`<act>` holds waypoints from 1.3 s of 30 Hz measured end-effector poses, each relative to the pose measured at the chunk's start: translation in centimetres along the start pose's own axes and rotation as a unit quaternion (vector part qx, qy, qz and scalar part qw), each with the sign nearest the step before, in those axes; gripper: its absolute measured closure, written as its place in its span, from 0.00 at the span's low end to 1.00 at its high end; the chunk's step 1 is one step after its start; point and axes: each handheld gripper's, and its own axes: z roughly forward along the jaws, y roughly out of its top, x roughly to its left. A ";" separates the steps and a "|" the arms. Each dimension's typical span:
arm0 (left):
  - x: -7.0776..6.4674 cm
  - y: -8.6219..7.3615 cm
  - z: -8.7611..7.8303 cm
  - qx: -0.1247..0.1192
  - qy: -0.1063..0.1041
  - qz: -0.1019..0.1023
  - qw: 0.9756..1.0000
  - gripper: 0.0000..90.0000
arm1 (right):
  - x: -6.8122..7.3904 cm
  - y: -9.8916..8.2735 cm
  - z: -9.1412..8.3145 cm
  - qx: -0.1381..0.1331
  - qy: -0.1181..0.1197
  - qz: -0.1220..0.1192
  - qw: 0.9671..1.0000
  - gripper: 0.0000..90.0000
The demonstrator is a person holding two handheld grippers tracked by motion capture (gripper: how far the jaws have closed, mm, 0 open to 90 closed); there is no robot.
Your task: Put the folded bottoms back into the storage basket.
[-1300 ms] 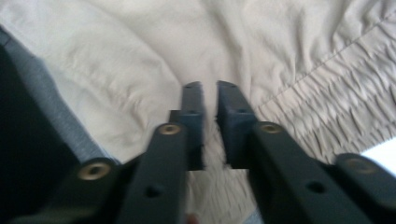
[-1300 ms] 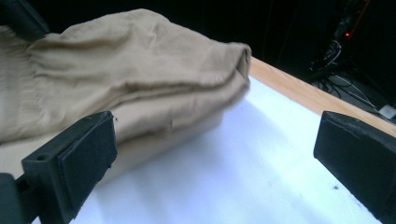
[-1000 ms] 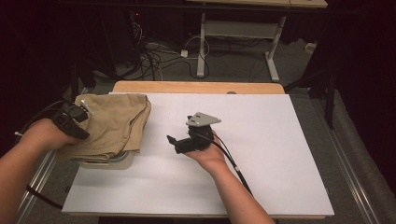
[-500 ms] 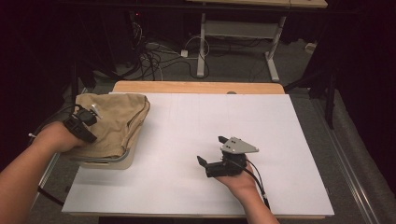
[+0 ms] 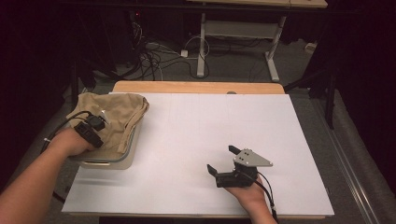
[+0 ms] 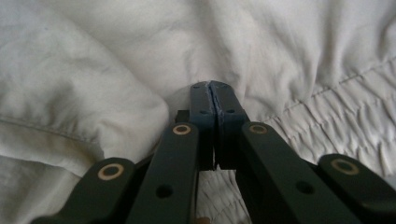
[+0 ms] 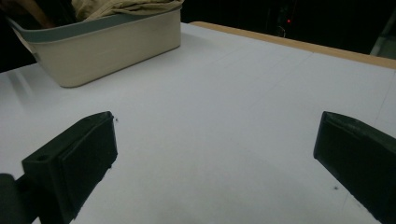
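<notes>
Where the tan cloth (image 5: 114, 116) lies heaped in the bin (image 5: 122, 161) at the tabletop's (image 5: 196, 135) left edge, the left claw (image 6: 214, 100) presses into it, jaws together, apparently pinching a fold, though the fabric hides the tips. The right claw (image 5: 220, 159) hovers low over bare tabletop, well apart from the bin, jaws wide and empty.

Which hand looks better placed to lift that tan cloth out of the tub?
The left. The left gripper is down in the tub with its jaws shut on the tan cloth. The right gripper is open with nothing between its jaws, out over the white table, apart from the tub.
</notes>
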 end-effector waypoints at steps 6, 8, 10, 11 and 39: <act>0.0 -0.2 0.0 -0.010 -0.002 -0.007 1.000 0.97 | 0.1 -0.6 0.0 0.008 -0.003 0.000 1.000 0.01; 0.1 -0.3 -0.3 -0.016 -0.005 -0.010 1.000 0.97 | 0.1 -0.5 -0.1 0.007 -0.004 0.001 1.000 0.01; -0.1 -0.3 -0.8 -0.024 -0.007 -0.010 1.000 0.97 | 0.1 -0.5 -0.3 0.002 -0.006 0.001 1.000 0.01; -0.3 -0.3 -1.1 -0.028 -0.006 -0.010 1.000 0.97 | 0.1 -0.4 -0.4 0.001 -0.005 0.001 1.000 0.01; -1.2 7.9 -3.0 -0.237 -0.021 -0.039 0.971 0.96 | -0.8 -1.5 -1.7 0.000 -0.023 0.001 1.000 0.01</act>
